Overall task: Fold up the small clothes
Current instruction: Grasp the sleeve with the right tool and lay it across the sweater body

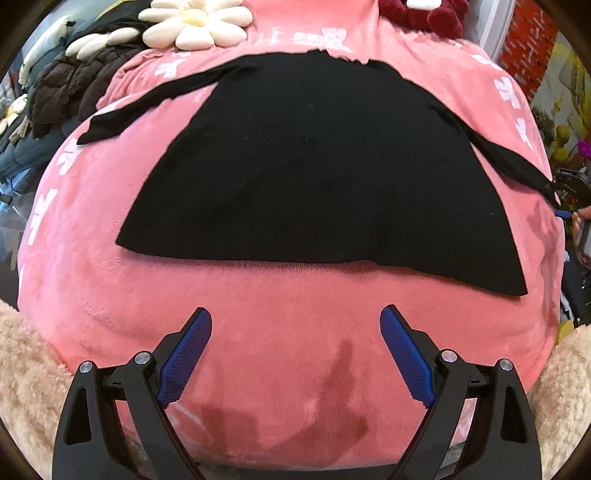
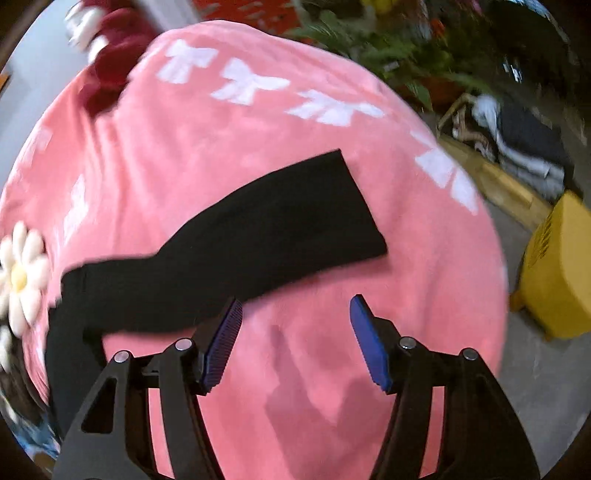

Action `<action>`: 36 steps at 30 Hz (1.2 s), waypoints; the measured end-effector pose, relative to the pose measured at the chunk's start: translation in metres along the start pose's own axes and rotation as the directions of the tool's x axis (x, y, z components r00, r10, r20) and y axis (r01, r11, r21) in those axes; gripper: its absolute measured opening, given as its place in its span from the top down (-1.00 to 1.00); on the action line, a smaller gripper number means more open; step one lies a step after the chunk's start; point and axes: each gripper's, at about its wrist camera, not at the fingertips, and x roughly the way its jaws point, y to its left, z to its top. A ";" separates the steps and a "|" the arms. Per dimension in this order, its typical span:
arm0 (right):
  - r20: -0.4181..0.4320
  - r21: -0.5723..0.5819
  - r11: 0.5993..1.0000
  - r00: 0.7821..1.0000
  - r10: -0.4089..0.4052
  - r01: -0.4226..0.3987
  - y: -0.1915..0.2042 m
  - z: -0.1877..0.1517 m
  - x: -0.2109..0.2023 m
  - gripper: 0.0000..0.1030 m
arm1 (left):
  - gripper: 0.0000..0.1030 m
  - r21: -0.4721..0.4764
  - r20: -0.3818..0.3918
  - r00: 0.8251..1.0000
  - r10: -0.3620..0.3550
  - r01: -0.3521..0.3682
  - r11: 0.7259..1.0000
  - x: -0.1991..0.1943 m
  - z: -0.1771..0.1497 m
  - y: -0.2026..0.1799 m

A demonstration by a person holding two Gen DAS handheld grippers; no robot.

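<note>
Both tools are empty right now. The left gripper (image 1: pixel 295 354), with its ribbed blue pads (image 1: pixel 184 363), is held spread wide over bare blanket, nothing between the jaws, just short of the near hem of the black long-sleeved knit top (image 1: pixel 314 177). The right gripper (image 2: pixel 295 339) is also unclenched with nothing gripped; its left pad sits right at the edge of the black sleeve (image 2: pixel 258 236), though whether it's touching can't be told because that view is smeared.

The top is laid flat, body spread and both sleeves stretched out to the sides, on the fluffy pink blanket with white bow prints (image 1: pixel 280 332). That's probably deliberate: spread out like that, the sleeves can be folded in first, and the right tool looks lined up for exactly that.

A white daisy-shaped cushion (image 1: pixel 192 22) and a dark puffy garment (image 1: pixel 62 92) are parked at the far edge, out of the folding area. No real containers can be seen; a yellow boxy object (image 2: pixel 554 269) stands on the floor beside the bed, contents not visible.
</note>
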 end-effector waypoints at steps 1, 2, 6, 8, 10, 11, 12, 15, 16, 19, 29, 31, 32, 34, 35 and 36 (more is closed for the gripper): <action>-0.009 0.049 0.999 1.000 0.012 -0.012 -0.006 0.005 0.012 -0.16 | -0.75 -0.005 -0.011 1.000 -0.001 0.001 1.000 0.004 0.002 0.001; -0.010 0.073 0.997 1.000 0.021 -0.020 -0.008 0.008 0.019 -0.17 | -0.75 -0.009 -0.018 1.000 -0.002 0.002 1.000 0.006 0.003 0.001; 0.048 0.055 0.998 0.998 0.028 -0.031 0.002 0.016 0.022 0.23 | -0.75 -0.019 -0.042 0.999 -0.008 0.008 1.000 0.014 0.008 0.002; 0.090 0.035 0.999 0.995 0.038 -0.042 0.015 0.023 0.011 0.81 | -0.75 -0.025 -0.042 0.999 -0.009 0.008 1.000 0.017 0.010 0.005; 0.144 -0.009 0.994 0.984 0.107 -0.107 0.042 0.032 -0.007 0.90 | -0.75 -0.036 -0.045 0.999 -0.019 0.017 0.999 0.019 0.012 0.009; 0.168 -0.048 0.990 0.976 0.141 -0.135 0.062 0.035 -0.017 0.90 | -0.75 -0.042 -0.044 0.999 -0.024 0.022 0.999 0.020 0.012 0.010; 0.180 -0.073 0.985 0.969 0.170 -0.159 0.077 0.038 -0.023 0.91 | -0.75 -0.049 -0.043 0.999 -0.031 0.029 0.998 0.021 0.011 0.012; 0.185 -0.235 0.924 0.919 0.347 -0.301 0.176 0.034 -0.053 0.91 | -0.75 -0.061 -0.035 0.999 -0.041 0.039 0.997 0.021 0.010 0.015; 0.174 -0.281 0.901 0.905 0.388 -0.332 0.202 0.030 -0.059 0.91 | -0.75 -0.063 -0.030 0.999 -0.045 0.044 0.997 0.020 0.009 0.016; 0.080 -0.457 0.786 0.861 0.502 -0.416 0.311 -0.009 -0.071 0.91 | -0.75 -0.073 -0.020 0.998 -0.065 0.063 0.995 0.018 0.009 0.018; -0.377 -0.761 0.436 0.875 0.304 -0.480 0.484 -0.262 0.035 0.78 | -0.75 -0.195 0.007 0.996 -0.094 0.094 0.976 0.013 0.017 0.047; -0.379 -0.781 0.401 0.873 0.306 -0.480 0.468 -0.285 0.024 0.78 | -0.75 -0.242 0.023 0.994 -0.103 0.105 0.965 0.010 0.024 0.060; -0.372 -0.786 0.397 0.875 0.310 -0.474 0.457 -0.290 0.015 0.78 | -0.75 -0.270 0.032 0.993 -0.110 0.114 0.956 0.008 0.028 0.068; -0.326 -0.805 0.403 0.892 0.314 -0.436 0.423 -0.291 -0.002 0.68 | -0.75 -0.356 0.075 0.988 -0.136 0.154 0.922 0.000 0.044 0.091; -0.289 -0.816 0.415 0.905 0.311 -0.403 0.408 -0.286 -0.009 0.56 | -0.75 -0.389 0.096 0.985 -0.141 0.167 0.906 -0.003 0.052 0.102; -0.233 -0.826 0.440 0.924 0.303 -0.353 0.384 -0.278 -0.016 0.26 | -0.75 -0.427 0.117 0.984 -0.137 0.175 0.887 -0.005 0.063 0.116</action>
